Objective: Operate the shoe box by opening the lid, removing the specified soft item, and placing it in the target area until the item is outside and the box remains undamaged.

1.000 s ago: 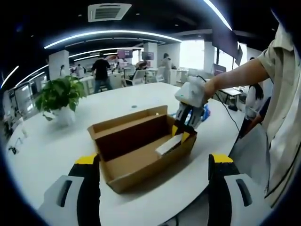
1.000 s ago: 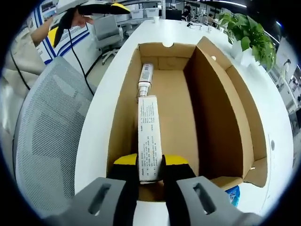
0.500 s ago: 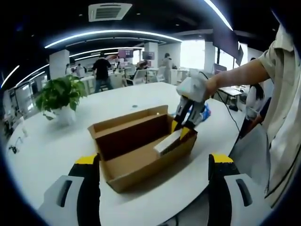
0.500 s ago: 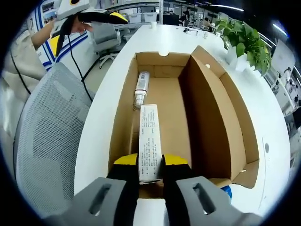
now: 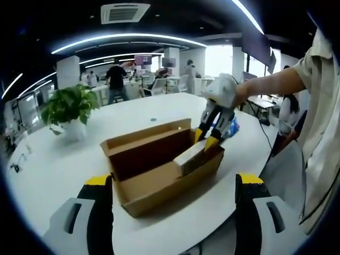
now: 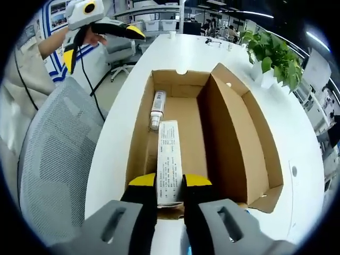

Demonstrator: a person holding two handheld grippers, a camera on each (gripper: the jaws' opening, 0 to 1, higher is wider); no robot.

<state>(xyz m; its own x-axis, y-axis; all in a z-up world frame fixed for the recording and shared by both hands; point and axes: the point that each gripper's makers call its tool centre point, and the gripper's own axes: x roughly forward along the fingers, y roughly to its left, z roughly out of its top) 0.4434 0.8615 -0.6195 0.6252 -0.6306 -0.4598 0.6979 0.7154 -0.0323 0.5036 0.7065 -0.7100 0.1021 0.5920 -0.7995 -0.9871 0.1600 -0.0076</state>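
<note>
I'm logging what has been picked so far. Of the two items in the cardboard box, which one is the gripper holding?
The long white printed carton, clamped at its near end by the right gripper. The tube lies untouched on the box floor.

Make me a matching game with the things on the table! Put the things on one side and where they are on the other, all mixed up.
Things:
1. white carton
2. tube
3. potted plant
4. cardboard box

Places or states:
A. lying on the floor of the box
B. lid open, sitting on the white table
C. pinched between the right gripper's yellow-tipped jaws
D. standing on the table outside the box

Pairs: 1-C, 2-A, 3-D, 4-B
</note>
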